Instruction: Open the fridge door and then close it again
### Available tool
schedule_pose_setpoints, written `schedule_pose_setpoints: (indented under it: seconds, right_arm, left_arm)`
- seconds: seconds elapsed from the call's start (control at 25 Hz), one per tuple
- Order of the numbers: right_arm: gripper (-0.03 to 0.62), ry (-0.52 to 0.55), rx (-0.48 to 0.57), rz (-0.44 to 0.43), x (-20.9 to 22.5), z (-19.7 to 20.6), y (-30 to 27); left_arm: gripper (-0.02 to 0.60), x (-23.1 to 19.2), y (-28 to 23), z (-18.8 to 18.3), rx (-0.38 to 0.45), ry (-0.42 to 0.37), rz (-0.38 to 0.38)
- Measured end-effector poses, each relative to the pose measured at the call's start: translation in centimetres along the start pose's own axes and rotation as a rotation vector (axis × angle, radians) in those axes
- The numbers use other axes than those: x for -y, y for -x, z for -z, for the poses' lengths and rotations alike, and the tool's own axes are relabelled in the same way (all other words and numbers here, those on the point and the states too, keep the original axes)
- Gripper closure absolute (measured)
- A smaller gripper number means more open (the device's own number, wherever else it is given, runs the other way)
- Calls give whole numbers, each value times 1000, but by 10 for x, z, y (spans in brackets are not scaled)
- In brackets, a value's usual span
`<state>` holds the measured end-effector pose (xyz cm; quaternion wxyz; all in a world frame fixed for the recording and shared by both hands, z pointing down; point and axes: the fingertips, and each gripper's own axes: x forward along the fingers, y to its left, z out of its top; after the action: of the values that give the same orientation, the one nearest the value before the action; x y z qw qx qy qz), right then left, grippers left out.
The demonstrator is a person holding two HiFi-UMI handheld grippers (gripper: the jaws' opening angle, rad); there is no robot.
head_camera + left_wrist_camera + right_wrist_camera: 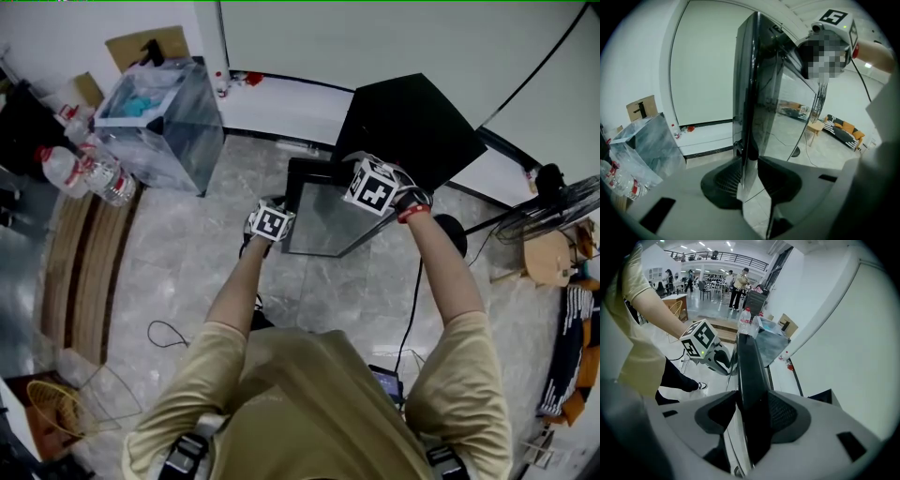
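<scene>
While the fridge door [323,220] stands swung out from the black fridge [412,122], the left gripper [751,180] has its jaws pinched narrowly on the door's dark rim. The right gripper [752,416] has its jaws clamped wider over a thicker stretch of that rim. Both holds sit on smooth, glossy surfaces, so a pad could slip off mid-swing, and if the two hands pull along different arcs the door could twist on its hinge or drag the fridge across the floor [187,253].

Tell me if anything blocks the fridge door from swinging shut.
Nothing visible stands between the fridge door and the fridge. Only the left gripper and right gripper, both clamped on the door's edge, are there.
</scene>
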<state>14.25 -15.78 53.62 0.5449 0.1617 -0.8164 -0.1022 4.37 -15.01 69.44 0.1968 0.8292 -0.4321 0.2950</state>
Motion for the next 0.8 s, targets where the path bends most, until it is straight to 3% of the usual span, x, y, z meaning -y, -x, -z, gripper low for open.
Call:
schedule_pose_setpoints:
  seconds: [0.8]
  right_arm:
    - [359, 151, -10, -23, -57, 4, 24]
  left_arm:
    - [476, 54, 47, 43, 16, 61, -67]
